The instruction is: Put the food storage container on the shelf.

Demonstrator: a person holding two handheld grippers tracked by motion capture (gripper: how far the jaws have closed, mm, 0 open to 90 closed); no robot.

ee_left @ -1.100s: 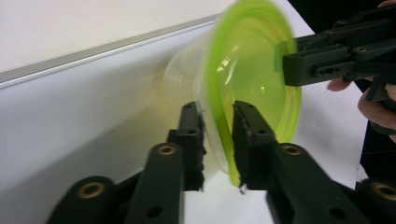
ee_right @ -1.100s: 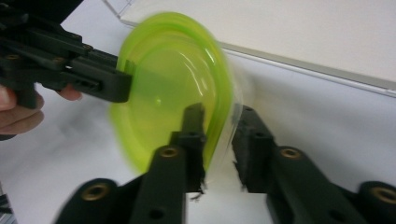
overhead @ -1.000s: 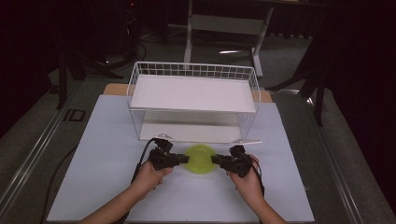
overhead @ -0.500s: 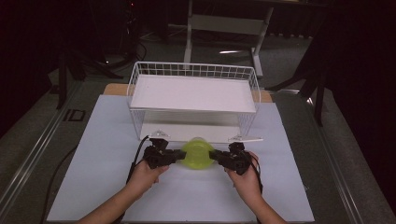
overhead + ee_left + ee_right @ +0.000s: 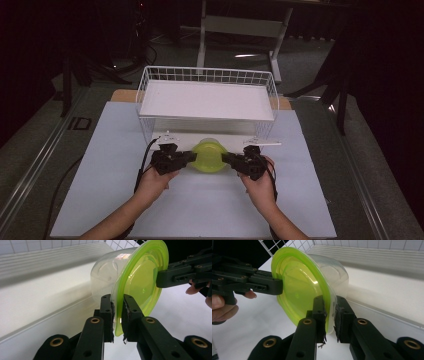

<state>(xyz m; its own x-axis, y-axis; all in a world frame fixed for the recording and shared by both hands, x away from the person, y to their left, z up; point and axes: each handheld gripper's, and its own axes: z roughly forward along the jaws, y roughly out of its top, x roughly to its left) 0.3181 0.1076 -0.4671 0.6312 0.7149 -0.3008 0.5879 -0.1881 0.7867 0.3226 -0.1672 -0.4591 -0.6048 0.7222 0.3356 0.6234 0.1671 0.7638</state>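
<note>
A clear round container with a lime-green lid point(image 5: 209, 156) hangs between both grippers just in front of the white wire basket point(image 5: 207, 100). My left gripper point(image 5: 186, 159) is shut on the lid's rim point(image 5: 118, 315) from one side. Opposite it, my right gripper point(image 5: 229, 160) is shut on the rim point(image 5: 329, 315). The container point(image 5: 107, 277) is tipped on its side, its clear body point(image 5: 334, 267) pointing toward the basket and its lid facing the person. Each gripper view shows the other gripper clamped on the far edge of the lid.
The wire basket holds a white board point(image 5: 206, 99) and stands at the back of the white mat point(image 5: 100, 165). A low white shelf point(image 5: 37, 297) runs under the basket, just behind the container. Dark floor and a table frame point(image 5: 240, 30) lie beyond.
Both grippers have carried the container forward, away from the person and toward the basket's lower opening, lifting it a little. Their hold on the lid rim is unchanged.
</note>
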